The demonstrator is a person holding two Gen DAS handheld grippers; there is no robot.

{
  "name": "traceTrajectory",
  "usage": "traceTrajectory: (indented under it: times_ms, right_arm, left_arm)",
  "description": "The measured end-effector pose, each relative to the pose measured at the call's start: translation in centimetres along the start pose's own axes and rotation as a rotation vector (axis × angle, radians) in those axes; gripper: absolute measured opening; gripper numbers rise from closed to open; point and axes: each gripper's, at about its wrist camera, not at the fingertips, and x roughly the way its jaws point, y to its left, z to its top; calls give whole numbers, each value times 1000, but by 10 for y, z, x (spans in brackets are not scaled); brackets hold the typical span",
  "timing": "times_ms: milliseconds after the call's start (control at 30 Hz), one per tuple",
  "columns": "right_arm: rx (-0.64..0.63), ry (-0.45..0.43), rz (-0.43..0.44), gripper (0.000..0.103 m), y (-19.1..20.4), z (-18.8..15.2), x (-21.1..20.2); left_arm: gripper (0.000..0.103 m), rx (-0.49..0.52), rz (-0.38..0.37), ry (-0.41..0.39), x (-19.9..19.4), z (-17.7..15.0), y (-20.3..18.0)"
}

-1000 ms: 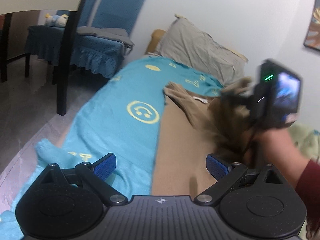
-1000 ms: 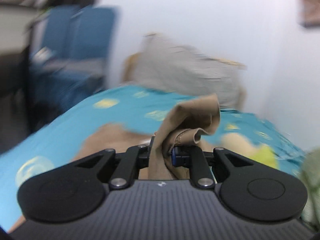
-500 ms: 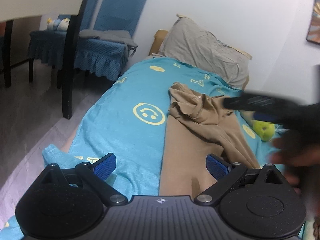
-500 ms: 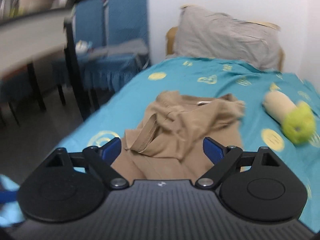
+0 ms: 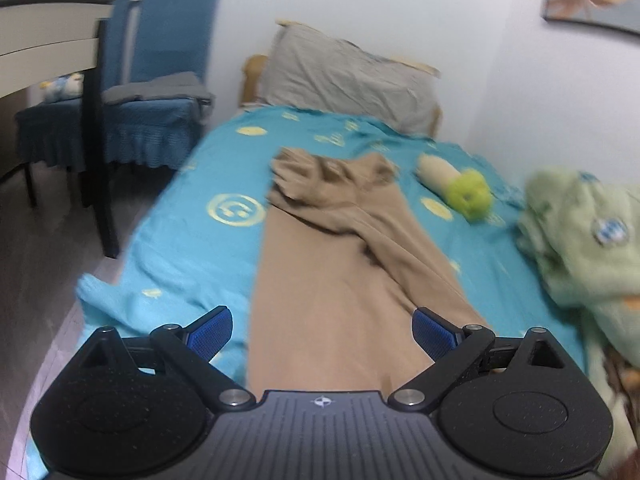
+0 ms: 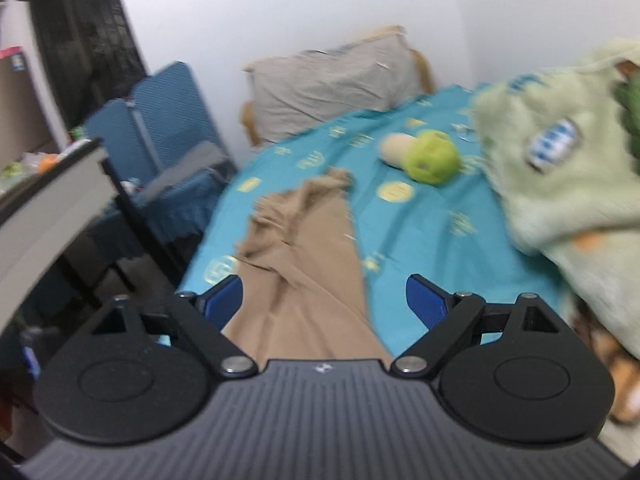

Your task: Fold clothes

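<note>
A tan garment point(image 5: 332, 264) lies lengthwise on the turquoise bedspread point(image 5: 192, 216), its far end bunched in loose folds near the bed's middle. In the right wrist view the same tan garment point(image 6: 304, 276) runs from under the tool toward the pillow. My left gripper point(image 5: 322, 330) is open above the garment's near end, blue pads wide apart and nothing between them. My right gripper point(image 6: 324, 298) is open too, above the near part of the cloth, holding nothing.
A grey pillow point(image 5: 348, 76) leans at the head of the bed. A green and beige plush toy point(image 5: 456, 186) lies right of the garment. A pale green blanket point(image 5: 588, 236) is heaped at the right. Blue chairs point(image 5: 156, 92) and a dark table leg point(image 5: 100, 152) stand left.
The right gripper let go of the tan garment's bunched end, which now lies on the bed, and drew back toward the near end. The left view shifted right.
</note>
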Motion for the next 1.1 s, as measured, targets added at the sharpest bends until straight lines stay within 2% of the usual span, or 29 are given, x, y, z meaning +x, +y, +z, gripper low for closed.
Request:
traceTrajectory:
  times_ms: [133,267,400,500,533,600,667,700,733,767,800,833,933,1100]
  right_arm:
    - [94,14,-29,90,-29,8,9]
    - [158,-4,-29,90,-55,12,7]
    - [205,-67,-21,90,-79,14,-4]
    - [235,-126,-2,103,-88,16,-12]
    - [235,-136,-4,103,-90,16,-12]
    - [241,-149,-14,103,-93,17,-12]
    - [269,-157,-35,103,-99,16,-9]
    - [289,-157,-35,103,-103,17,-7]
    - [314,-151,-23,103,-107,17,-5]
    - [333,-142,-13,103,-111,17,-3]
    - [348,-133,-9,103,-114,17,-1]
    - [355,-124,-12,103,-116,16,0]
    - [359,-93,-28,103,-118,14,5]
    - [363,-61,-28,103,-116,12,9]
  left_arm:
    - [97,-15,-68,83,-2,-8,-31]
    - [93,-48,-187,154,3,-16,-75]
    - [81,-51,-284,204,14,-23,-123]
    - [75,35,-277,202,27,-30,-163]
    - [68,55,-268,214,33,-33,-172]
    - [64,85,-267,238,44,-40,-186]
    - [59,122,-250,262,57,-48,-192]
    - [50,141,-242,275,63,-51,-195]
    - [35,152,-235,295,69,-55,-196]
    - [24,162,-228,314,74,-58,-197]
    - [4,167,-225,314,74,-60,-195]
    - [1,171,-222,313,74,-61,-193]
    - [0,172,-219,306,70,-61,-186]
    - [0,37,-325,284,29,-36,-151]
